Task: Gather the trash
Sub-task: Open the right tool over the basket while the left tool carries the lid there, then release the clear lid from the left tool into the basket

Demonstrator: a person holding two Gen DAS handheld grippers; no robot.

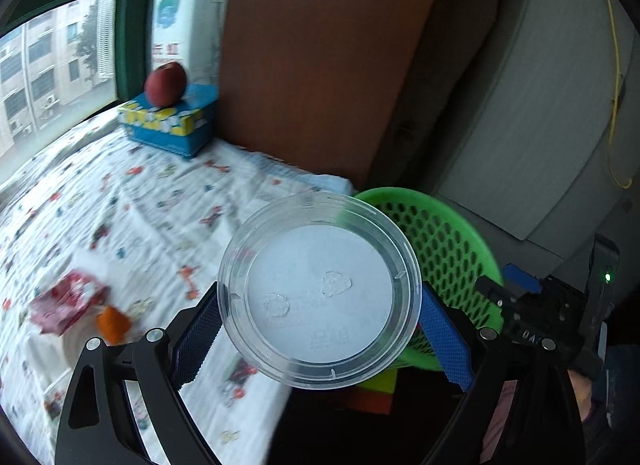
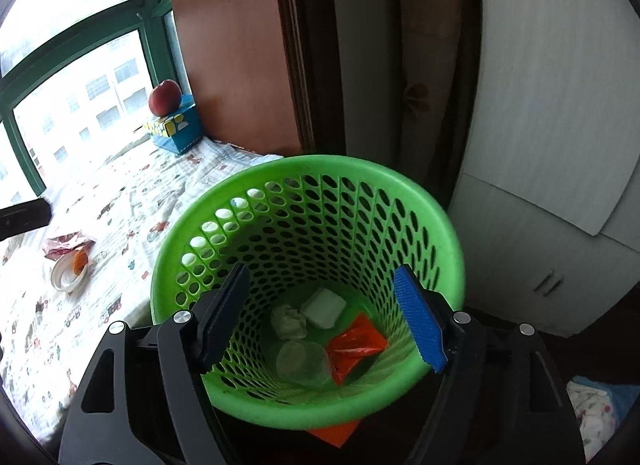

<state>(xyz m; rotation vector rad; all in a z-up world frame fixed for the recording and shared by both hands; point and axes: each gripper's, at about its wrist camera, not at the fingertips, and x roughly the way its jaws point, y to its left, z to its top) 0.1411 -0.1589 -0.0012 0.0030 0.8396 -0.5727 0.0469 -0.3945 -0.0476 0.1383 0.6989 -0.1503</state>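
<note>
So I'm working beside the bed [image 1: 120, 201], its cartoon-print sheet [image 2: 120, 201] spreading toward the window [image 1: 52, 65]. A brown wooden panel [image 1: 320, 57] is standing at the far end, and a white cabinet [image 2: 560, 145] is sitting to the right.

The green basket [image 2: 448, 233] is standing just off the bed's edge, right under my right gripper [image 2: 324, 317]. That one's jaws are gaping apart with nothing between them, hovering over the basket mouth. Lying at the bottom are a clear cup [image 2: 304, 361], an orange wrapper [image 2: 356, 345], a crumpled tissue [image 2: 288, 323] and a white packet [image 2: 323, 307].

My left gripper [image 1: 320, 329] is pinching a clear plastic lid [image 1: 320, 297] across its width, both blue pads pressing on the rim. The lid is hanging over the bed's corner, just beside the basket rim, flat face toward the camera, with a few water drops on it.

A blue tissue box [image 1: 168, 125] is sitting at the far corner of the bed with a red apple [image 1: 165, 83] on top.

More trash is waiting on the sheet: a red-and-white wrapper [image 1: 68, 301], a white dish [image 2: 66, 277] just beside it, and an orange scrap [image 2: 80, 259] lying in the dish. All three are well apart from the basket.
</note>
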